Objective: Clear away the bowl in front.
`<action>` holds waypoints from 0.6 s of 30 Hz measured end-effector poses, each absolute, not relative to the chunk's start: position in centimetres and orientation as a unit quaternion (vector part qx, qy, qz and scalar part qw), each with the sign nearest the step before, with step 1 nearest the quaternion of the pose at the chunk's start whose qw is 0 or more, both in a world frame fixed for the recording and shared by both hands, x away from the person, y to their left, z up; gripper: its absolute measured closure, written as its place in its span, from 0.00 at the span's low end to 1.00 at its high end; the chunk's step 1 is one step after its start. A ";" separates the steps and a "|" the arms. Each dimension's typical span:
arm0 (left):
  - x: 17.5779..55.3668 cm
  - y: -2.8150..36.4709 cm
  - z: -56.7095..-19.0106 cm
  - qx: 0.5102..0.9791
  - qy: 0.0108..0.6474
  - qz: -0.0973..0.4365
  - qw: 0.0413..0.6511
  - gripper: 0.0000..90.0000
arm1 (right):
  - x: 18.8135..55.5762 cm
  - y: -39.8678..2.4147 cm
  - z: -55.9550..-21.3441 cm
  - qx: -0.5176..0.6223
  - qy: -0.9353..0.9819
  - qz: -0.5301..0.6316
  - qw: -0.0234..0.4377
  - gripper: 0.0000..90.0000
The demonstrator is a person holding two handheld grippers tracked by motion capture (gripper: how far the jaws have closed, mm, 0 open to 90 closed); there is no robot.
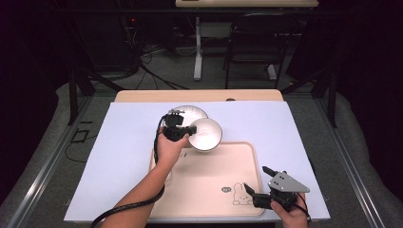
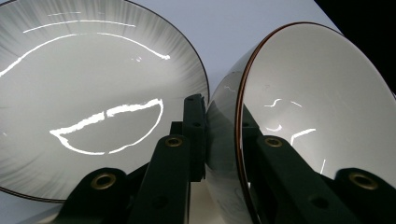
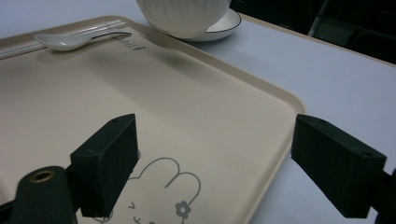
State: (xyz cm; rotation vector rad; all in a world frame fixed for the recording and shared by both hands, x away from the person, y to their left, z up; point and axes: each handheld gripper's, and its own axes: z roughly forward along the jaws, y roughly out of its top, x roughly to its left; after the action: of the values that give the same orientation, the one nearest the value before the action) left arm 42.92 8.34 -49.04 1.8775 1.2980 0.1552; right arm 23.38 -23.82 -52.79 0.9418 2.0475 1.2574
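Landmark: beige tray (image 1: 209, 185), lying on the white sheet (image 1: 128, 142) that covers the table, rabbit drawing (image 1: 242, 194) near its right front corner.

Left of the tray's far edge: white plate (image 1: 183, 113) with a thin dark rim, flat on the sheet just beyond the tray's far left corner. In the left gripper view the plate (image 2: 93, 93) lies to the left of the jaws.

Left gripper (image 1: 183, 132), held in the person's left hand (image 1: 168, 147), sits over the tray's far left corner. Its jaws are pinched tight on the rim of the white bowl (image 1: 205, 134): in the left gripper view one jaw lies against the bowl's (image 2: 317, 107) outer wall, the other inside, the brown-edged rim between them. The bowl is tilted, mouth turned up and toward the right. It hangs over the tray's far edge, just right of the plate; whether it touches the tray I cannot tell.

On the tray, seen from the right gripper view: a white spoon (image 3: 70, 41) lying near the far left rim, with the ribbed bowl (image 3: 184, 16) beyond it.

Right gripper (image 1: 261, 183), in the right hand (image 1: 290, 213), at the tray's right front corner, beside the rabbit. Jaws stand wide apart, nothing between them; in its own view they frame the tray's (image 3: 140, 107) corner and the rabbit drawing (image 3: 163, 196).
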 end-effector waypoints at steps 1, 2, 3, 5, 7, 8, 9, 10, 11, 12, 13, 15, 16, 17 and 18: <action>42.8 8.2 -49.0 0.748 0.514 0.060 0.415 0.90 | 23.4 -23.8 -52.8 0.351 0.763 0.468 0.276 0.16; 42.7 8.0 -49.0 0.750 0.512 0.059 0.414 0.90 | 23.4 -23.8 -52.8 0.352 0.762 0.468 0.276 0.16; 42.7 7.9 -49.0 0.752 0.509 0.057 0.414 0.90 | 23.4 -23.8 -52.8 0.352 0.762 0.468 0.276 0.16; 42.5 7.6 -49.0 0.754 0.506 0.056 0.414 0.90 | 23.4 -23.8 -52.8 0.350 0.763 0.468 0.277 0.16; 42.5 7.4 -49.1 0.756 0.504 0.055 0.414 0.90 | 23.4 -23.8 -52.8 0.350 0.763 0.468 0.277 0.16; 42.4 7.2 -49.1 0.756 0.504 0.053 0.415 0.90 | 23.4 -23.8 -52.8 0.350 0.762 0.468 0.277 0.16; 42.4 7.1 -49.1 0.759 0.501 0.051 0.413 0.90 | 23.4 -23.8 -52.8 0.350 0.762 0.468 0.277 0.16; 42.4 6.9 -49.2 0.760 0.500 0.051 0.412 0.90 | 23.4 -23.8 -52.8 0.351 0.762 0.468 0.276 0.16; 42.4 6.8 -49.2 0.760 0.499 0.051 0.412 0.90 | 23.4 -23.8 -52.8 0.351 0.762 0.468 0.277 0.16; 42.4 6.6 -49.2 0.763 0.498 0.051 0.410 0.90 | 23.4 -23.8 -52.8 0.351 0.762 0.469 0.276 0.16; 42.4 6.5 -49.2 0.763 0.498 0.049 0.409 0.90 | 23.4 -23.8 -52.8 0.351 0.762 0.469 0.276 0.16; 42.4 6.1 -49.3 0.765 0.495 0.047 0.409 0.90 | 23.4 -23.8 -52.8 0.352 0.762 0.469 0.276 0.16; 42.3 5.9 -49.3 0.766 0.494 0.046 0.409 0.90 | 23.4 -23.8 -52.8 0.353 0.762 0.469 0.275 0.16; 42.4 5.7 -49.3 0.768 0.491 0.044 0.409 0.90 | 23.4 -23.8 -52.8 0.353 0.762 0.469 0.275 0.16; 42.4 5.4 -49.3 0.769 0.490 0.043 0.409 0.90 | 23.4 -23.8 -52.8 0.353 0.762 0.469 0.275 0.16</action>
State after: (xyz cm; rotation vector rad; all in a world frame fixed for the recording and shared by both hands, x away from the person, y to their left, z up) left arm 42.36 5.44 -49.30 1.9377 1.2338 0.1078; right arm 23.37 -23.82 -52.79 0.9476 2.0470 1.2597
